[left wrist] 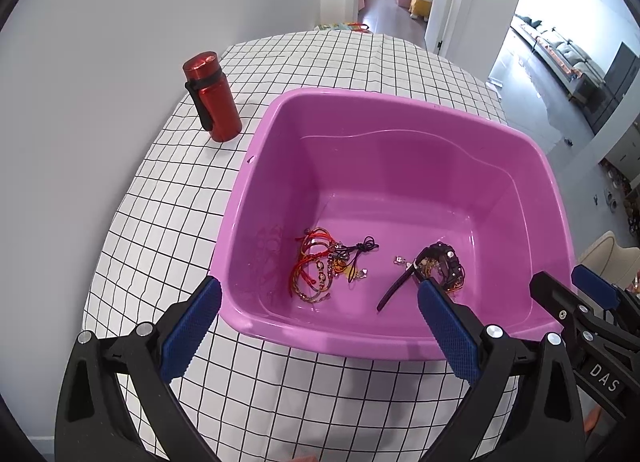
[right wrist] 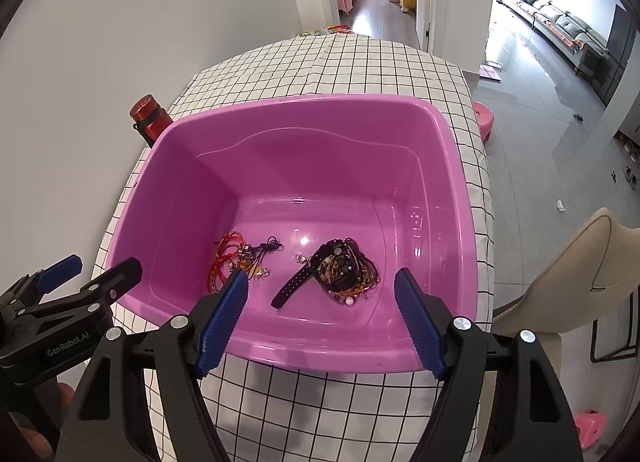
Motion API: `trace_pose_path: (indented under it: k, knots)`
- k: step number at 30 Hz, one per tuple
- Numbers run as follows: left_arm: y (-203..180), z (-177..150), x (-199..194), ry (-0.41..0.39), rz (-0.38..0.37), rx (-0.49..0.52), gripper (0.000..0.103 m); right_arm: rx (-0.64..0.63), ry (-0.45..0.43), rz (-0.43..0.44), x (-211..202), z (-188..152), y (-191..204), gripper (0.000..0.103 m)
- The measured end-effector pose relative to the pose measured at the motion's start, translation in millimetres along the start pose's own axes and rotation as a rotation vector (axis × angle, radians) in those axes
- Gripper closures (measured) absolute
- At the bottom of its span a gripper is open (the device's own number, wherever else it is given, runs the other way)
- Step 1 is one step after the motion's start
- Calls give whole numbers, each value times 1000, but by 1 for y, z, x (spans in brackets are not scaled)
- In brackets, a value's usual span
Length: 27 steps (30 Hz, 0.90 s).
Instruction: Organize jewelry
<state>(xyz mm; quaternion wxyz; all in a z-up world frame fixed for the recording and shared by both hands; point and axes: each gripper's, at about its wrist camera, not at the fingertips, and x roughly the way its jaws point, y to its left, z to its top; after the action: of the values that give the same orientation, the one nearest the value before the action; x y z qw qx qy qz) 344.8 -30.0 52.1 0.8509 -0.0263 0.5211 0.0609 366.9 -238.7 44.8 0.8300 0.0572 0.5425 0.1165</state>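
Lettering "GenRobot.AI" marks left gripper (right wrist: 100, 274); "DAS" marks right gripper (left wrist: 572, 286).

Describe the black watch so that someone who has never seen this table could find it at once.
Find the pink basin on the checked tablecloth. Two small heaps lie on its floor; the black watch is in the one farther from the red bottle. Its flat black strap sticks out of that heap, while the other heap is only thin red and orange cords.
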Motion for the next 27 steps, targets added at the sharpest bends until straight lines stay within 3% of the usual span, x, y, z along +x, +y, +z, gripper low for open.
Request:
trace_pose_path:
  k: [27]
  knots:
    - [-1, -1, 0, 3, 0, 0, 6, -1, -1, -2, 0, -1, -1, 31]
